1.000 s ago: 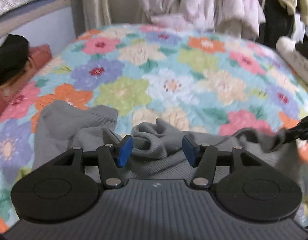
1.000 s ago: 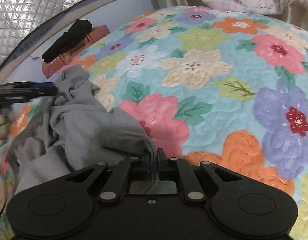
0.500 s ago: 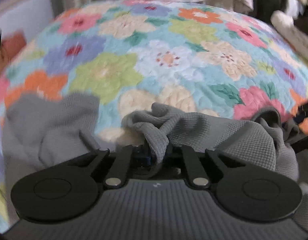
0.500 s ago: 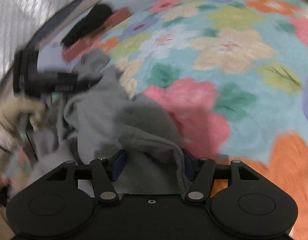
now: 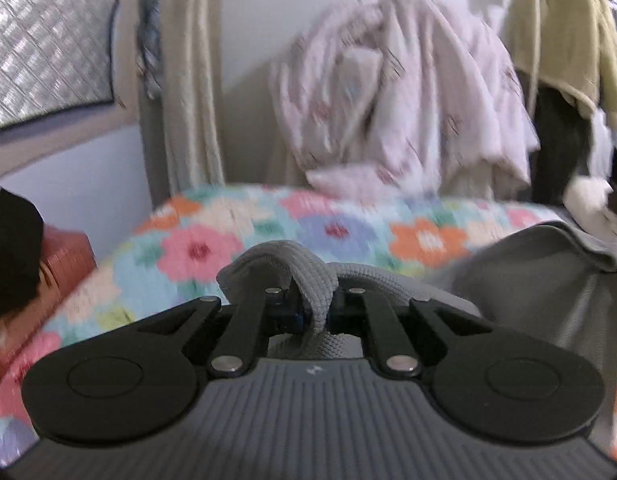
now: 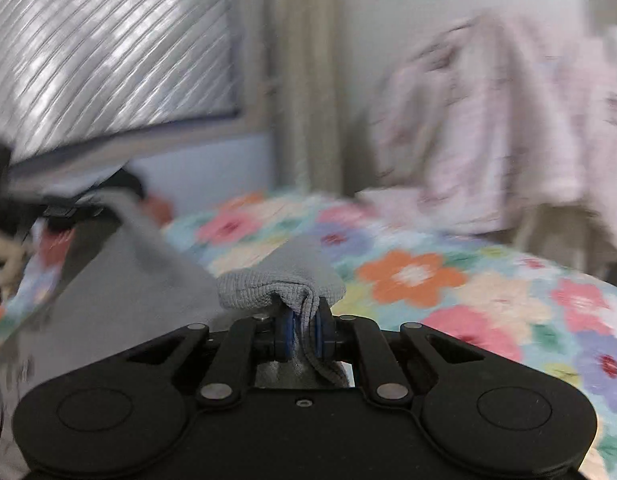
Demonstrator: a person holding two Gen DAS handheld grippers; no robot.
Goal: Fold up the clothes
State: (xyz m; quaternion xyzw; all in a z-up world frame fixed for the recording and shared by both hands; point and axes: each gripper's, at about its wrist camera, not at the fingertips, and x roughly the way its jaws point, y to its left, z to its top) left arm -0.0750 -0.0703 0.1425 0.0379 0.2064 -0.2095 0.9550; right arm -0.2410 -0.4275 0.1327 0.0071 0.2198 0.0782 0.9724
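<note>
- Pinching a bunched fold of the grey knit garment (image 5: 308,276), the left gripper (image 5: 314,314) is seen with its jaws pressed almost together on the cloth, so that one edge can be carried off the bed.
- A second gather of the same garment is clamped in the right gripper (image 6: 304,330); its jaws are closing at this moment, and the fabric is already squeezed between the blue pads (image 6: 287,330).
- The garment is held in the air between the two grippers, above the floral quilt (image 5: 348,232), with slack cloth sagging to the right in the left wrist view and to the left in the right wrist view.
- Two separated holds are judged to have been chosen so that the piece can be spread and hung flat before it is laid down for folding.
- The quilt is left bare beneath the garment, which is taken to be the intended folding surface.
- A pale pink blanket (image 5: 408,100) is heaped at the far end of the bed, and a black item on a red box (image 5: 64,256) sits at the left edge, both well apart from the lifted cloth.
</note>
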